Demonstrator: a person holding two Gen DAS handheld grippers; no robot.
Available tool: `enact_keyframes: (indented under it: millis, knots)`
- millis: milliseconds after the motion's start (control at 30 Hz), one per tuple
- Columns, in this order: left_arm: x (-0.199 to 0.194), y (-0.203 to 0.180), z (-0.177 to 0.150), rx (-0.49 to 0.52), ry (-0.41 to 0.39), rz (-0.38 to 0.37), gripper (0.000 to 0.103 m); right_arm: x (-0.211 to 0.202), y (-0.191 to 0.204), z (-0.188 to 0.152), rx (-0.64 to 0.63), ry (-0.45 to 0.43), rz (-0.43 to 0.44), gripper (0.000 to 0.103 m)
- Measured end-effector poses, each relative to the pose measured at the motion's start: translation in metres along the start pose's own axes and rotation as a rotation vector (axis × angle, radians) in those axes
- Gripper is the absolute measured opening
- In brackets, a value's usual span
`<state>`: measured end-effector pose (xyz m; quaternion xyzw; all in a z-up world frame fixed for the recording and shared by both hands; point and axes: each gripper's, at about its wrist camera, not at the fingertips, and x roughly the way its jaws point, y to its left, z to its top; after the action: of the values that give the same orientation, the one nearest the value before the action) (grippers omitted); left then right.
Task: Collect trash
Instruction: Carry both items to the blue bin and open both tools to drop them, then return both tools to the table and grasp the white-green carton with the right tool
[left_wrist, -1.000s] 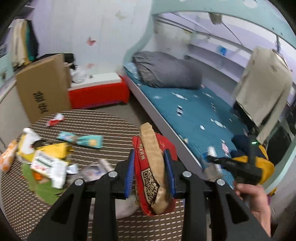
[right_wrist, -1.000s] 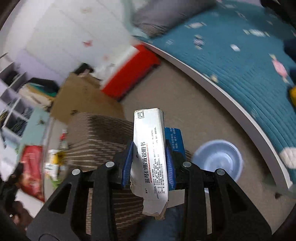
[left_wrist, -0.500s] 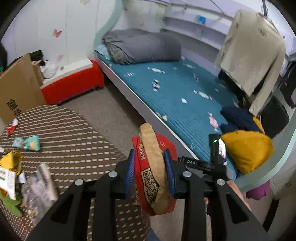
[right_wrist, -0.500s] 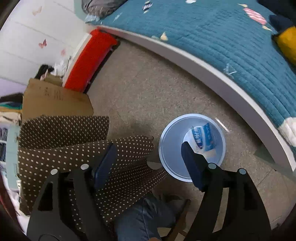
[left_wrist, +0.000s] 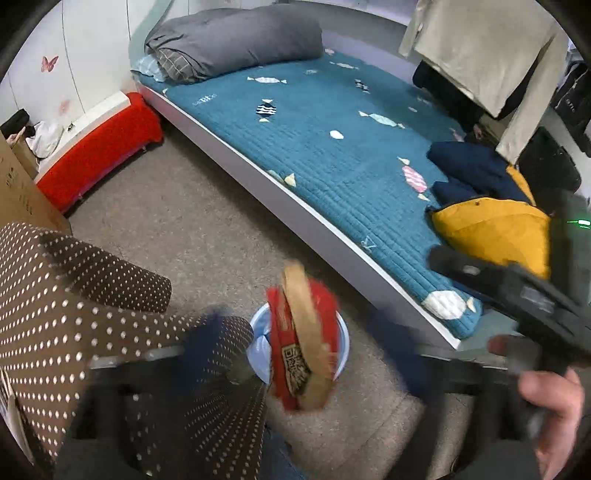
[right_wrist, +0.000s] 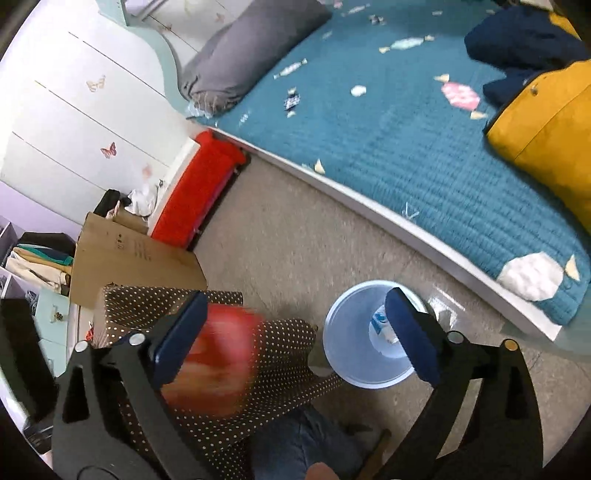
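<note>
A red and tan snack wrapper (left_wrist: 303, 343) is in the air just above the light blue bin (left_wrist: 341, 334) on the floor; it is blurred. My left gripper (left_wrist: 295, 354) is blurred and its fingers stand wide apart, no longer touching the wrapper. In the right wrist view the same wrapper (right_wrist: 218, 362) shows as a red blur left of the bin (right_wrist: 347, 354), which holds a white and blue box (right_wrist: 380, 326). My right gripper (right_wrist: 295, 343) is open and empty above the bin.
A table with a brown dotted cloth (left_wrist: 74, 314) is at the left, hanging over the edge near the bin. A bed with a teal cover (left_wrist: 332, 147) runs along the right. A cardboard box (right_wrist: 136, 258) and a red bench (right_wrist: 199, 192) stand behind the table.
My left gripper swung from over the table to above the bin and opened, letting go of the wrapper. My right gripper dropped the white box into the bin and stays open.
</note>
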<state>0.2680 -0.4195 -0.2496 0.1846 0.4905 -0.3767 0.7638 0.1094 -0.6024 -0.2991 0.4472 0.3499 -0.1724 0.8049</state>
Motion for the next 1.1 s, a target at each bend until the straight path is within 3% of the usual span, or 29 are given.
enact_keyframes:
  millis: [133, 467, 900, 1100]
  knots:
    - [-0.003, 0.007, -0.001, -0.038, 0.017, -0.02, 0.094, -0.012, 0.005, -0.001, -0.018, -0.029, -0.001, 0.097]
    - [-0.07, 0.022, -0.011, -0.072, -0.141, 0.022, 0.094, -0.033, 0.049, -0.011, -0.149, -0.091, -0.049, 0.097]
    - [-0.167, 0.049, -0.036, -0.073, -0.359, 0.121, 0.094, -0.068, 0.135, -0.026, -0.307, -0.126, 0.005, 0.097]
    - [-0.2, 0.076, -0.054, -0.117, -0.406, 0.125, 0.094, -0.077, 0.177, -0.044, -0.385, -0.125, 0.037, 0.097]
